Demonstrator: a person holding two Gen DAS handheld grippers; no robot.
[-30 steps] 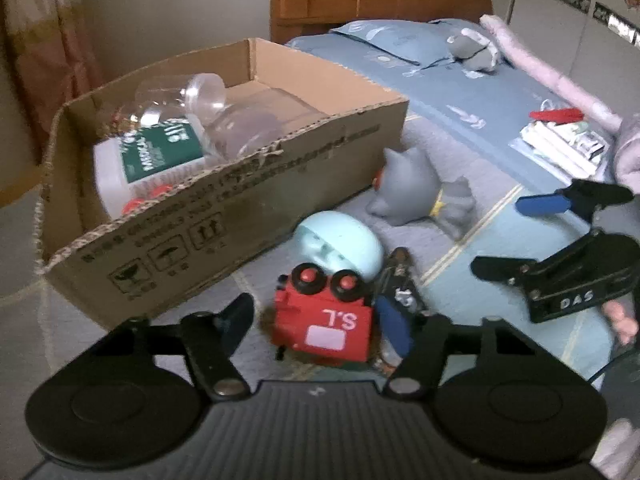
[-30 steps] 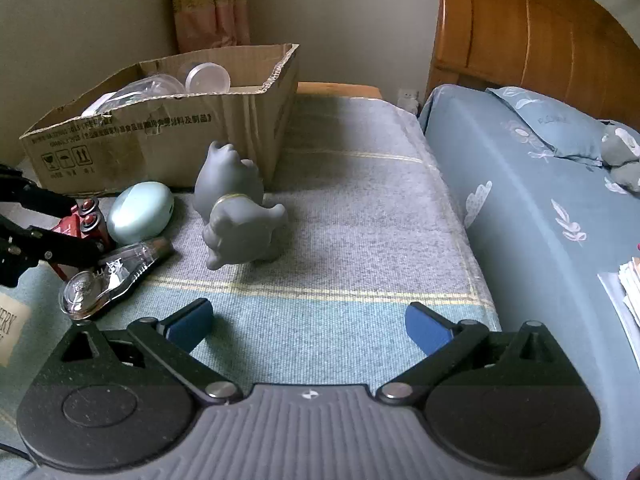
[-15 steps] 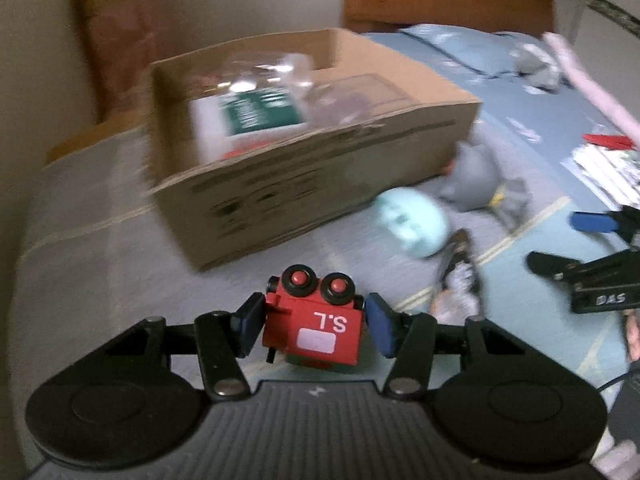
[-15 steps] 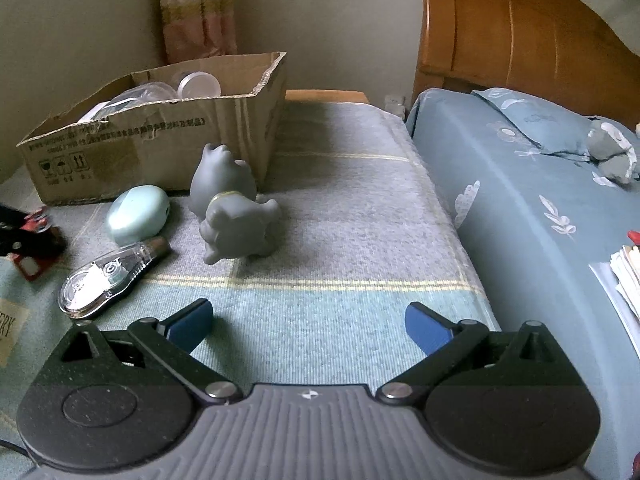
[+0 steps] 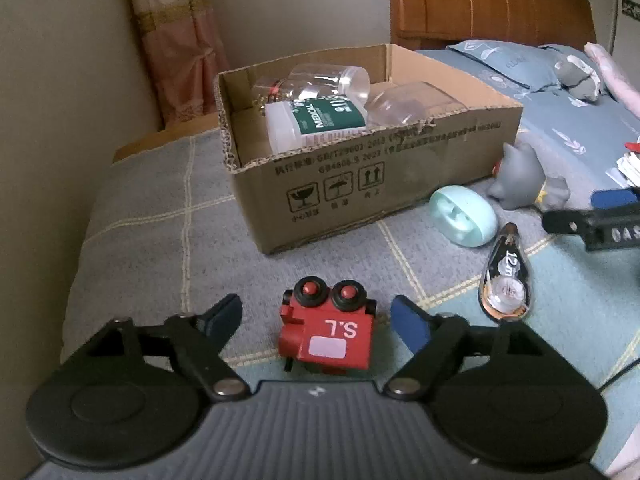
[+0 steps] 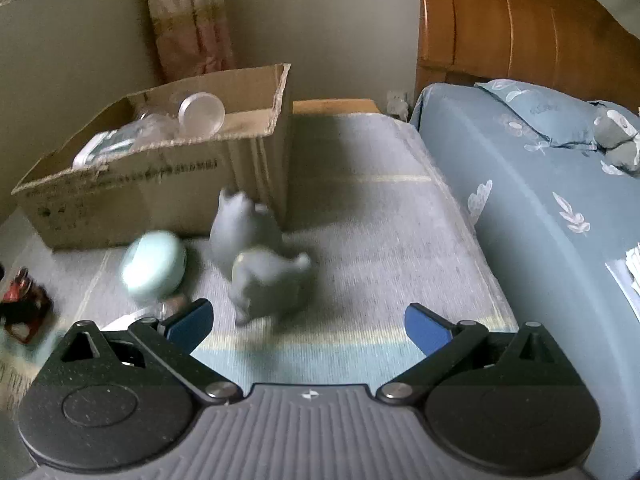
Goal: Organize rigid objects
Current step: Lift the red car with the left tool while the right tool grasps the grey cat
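Note:
A red toy train (image 5: 326, 330) marked "S.L" lies on the grey checked blanket between the fingers of my open left gripper (image 5: 316, 320), untouched by either pad. A cardboard box (image 5: 372, 176) behind it holds clear jars and a white bottle with a green label. A mint oval case (image 5: 462, 216), a correction tape dispenser (image 5: 506, 280) and a grey toy animal (image 5: 524, 180) lie right of the box. My right gripper (image 6: 308, 324) is open and empty, just in front of the grey toy animal (image 6: 260, 264); the mint case (image 6: 154, 272) is to its left.
A bed with a blue sheet (image 6: 540, 208), a pillow and a wooden headboard (image 6: 520, 36) runs along the right. A wall and a curtain (image 5: 176, 40) stand behind the box. Papers (image 5: 630, 164) lie on the bed.
My left gripper, shut on the red train half a second ago, has opened and the train now lies on the blanket. My right gripper has moved closer to the grey toy animal.

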